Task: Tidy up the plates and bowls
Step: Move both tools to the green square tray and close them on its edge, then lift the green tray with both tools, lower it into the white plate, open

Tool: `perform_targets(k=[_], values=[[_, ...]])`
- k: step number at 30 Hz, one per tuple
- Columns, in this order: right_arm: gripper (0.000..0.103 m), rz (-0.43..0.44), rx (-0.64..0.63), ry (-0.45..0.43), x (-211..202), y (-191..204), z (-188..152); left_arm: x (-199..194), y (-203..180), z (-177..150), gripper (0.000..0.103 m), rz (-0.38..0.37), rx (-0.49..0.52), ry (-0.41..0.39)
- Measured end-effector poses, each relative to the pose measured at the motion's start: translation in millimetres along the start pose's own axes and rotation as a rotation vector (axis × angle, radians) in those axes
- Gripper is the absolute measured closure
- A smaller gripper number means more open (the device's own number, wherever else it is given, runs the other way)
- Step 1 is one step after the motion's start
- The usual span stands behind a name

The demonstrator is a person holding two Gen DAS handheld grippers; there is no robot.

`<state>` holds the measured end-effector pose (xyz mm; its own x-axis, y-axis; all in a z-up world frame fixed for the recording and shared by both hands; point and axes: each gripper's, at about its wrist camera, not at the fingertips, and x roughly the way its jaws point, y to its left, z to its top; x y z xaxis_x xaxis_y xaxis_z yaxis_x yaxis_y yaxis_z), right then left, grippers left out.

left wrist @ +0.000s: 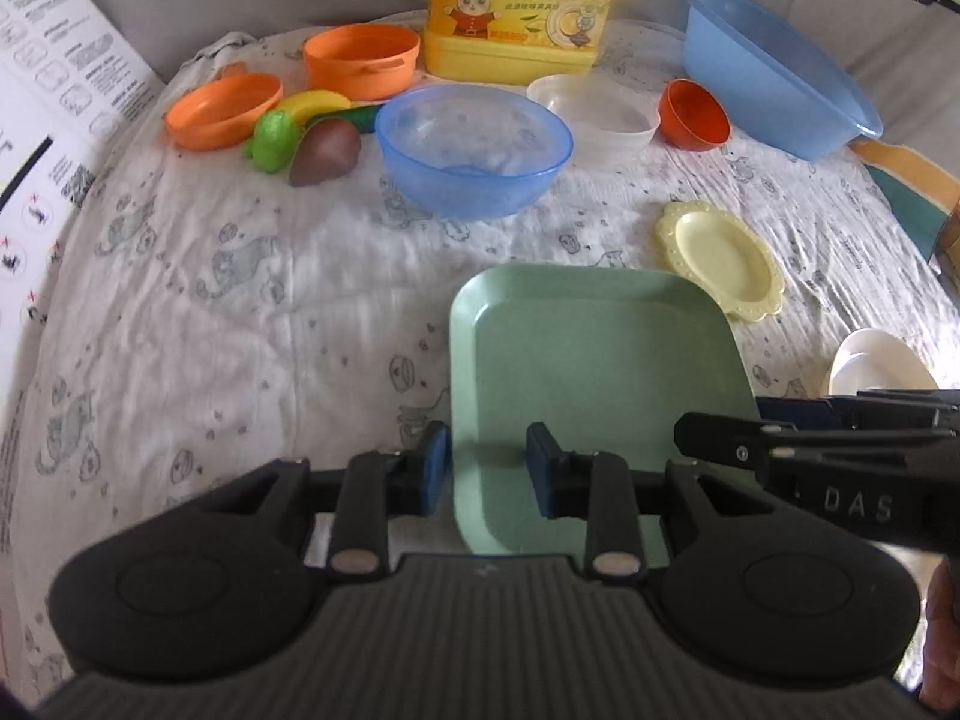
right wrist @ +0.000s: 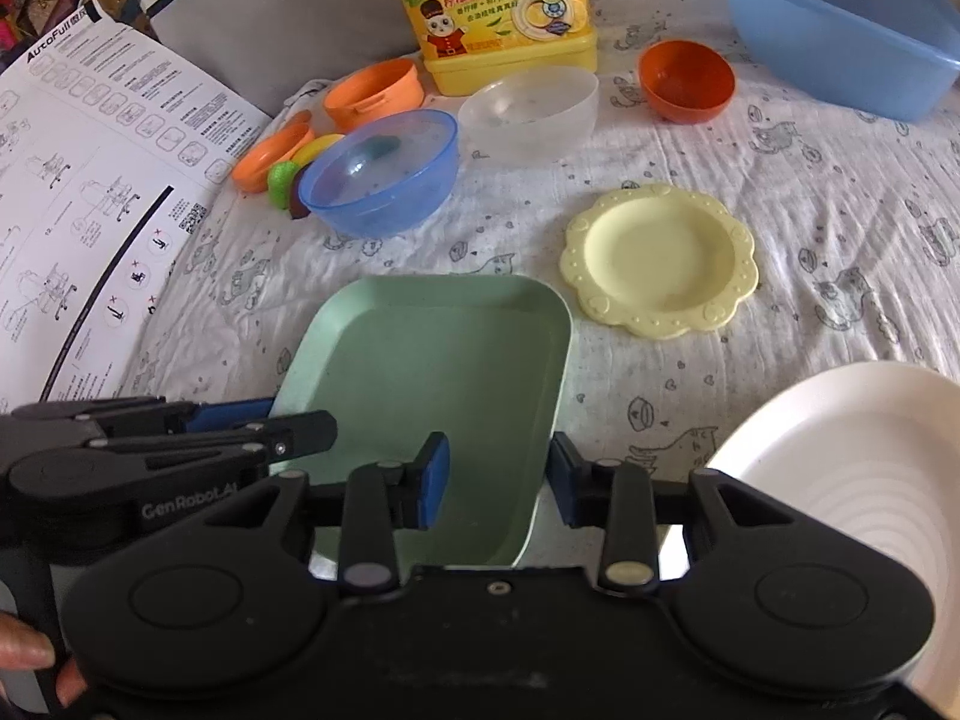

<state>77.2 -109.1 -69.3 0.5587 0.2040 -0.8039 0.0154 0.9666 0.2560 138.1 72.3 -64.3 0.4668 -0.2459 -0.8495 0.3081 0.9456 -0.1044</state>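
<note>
We are straddling the green plate [left wrist: 591, 372], low in the frame, with both grippers: left gripper [left wrist: 487, 468] over its left rim, right gripper [right wrist: 498, 480] over its right rim, jaws parted, not yet clamping.

A square green plate [left wrist: 600, 384] lay flat, its side rims set between both pairs of parted jaws. Ahead and right of the jaws, a scalloped yellow plate [right wrist: 660, 261] was seen, with blue [right wrist: 381, 171], clear [right wrist: 531, 108] and orange [right wrist: 687, 81] bowls beyond; a white plate [right wrist: 852, 480] lay rightward.
</note>
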Motion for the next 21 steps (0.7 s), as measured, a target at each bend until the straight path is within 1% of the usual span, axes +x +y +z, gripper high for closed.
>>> perform_targets(k=[2,6,8,11,16,21], values=[[0.067,0.005,-0.002,-0.015,1.0,-1.2,-0.5,2.7,-2.9,2.4,0.068,0.005,0.009,-0.003],[0.063,0.007,-0.026,-0.027,5.6,1.2,3.3,3.8,-8.1,2.3,0.068,0.019,0.011,-0.011],[0.062,-0.007,-0.035,-0.014,5.9,5.4,6.1,1.3,-10.2,1.2,0.071,0.036,0.003,-0.013],[0.062,0.004,-0.024,-0.011,0.8,7.2,6.4,-6.6,-10.3,-2.2,0.073,0.043,-0.024,-0.014],[0.062,0.016,-0.016,-0.017,-14.9,7.4,3.7,-24.3,-15.0,-9.6,0.075,0.047,-0.058,-0.009],[0.062,0.009,-0.025,-0.057,-43.4,2.0,0.1,-42.3,-32.9,-13.3,0.075,0.043,-0.069,-0.010]])
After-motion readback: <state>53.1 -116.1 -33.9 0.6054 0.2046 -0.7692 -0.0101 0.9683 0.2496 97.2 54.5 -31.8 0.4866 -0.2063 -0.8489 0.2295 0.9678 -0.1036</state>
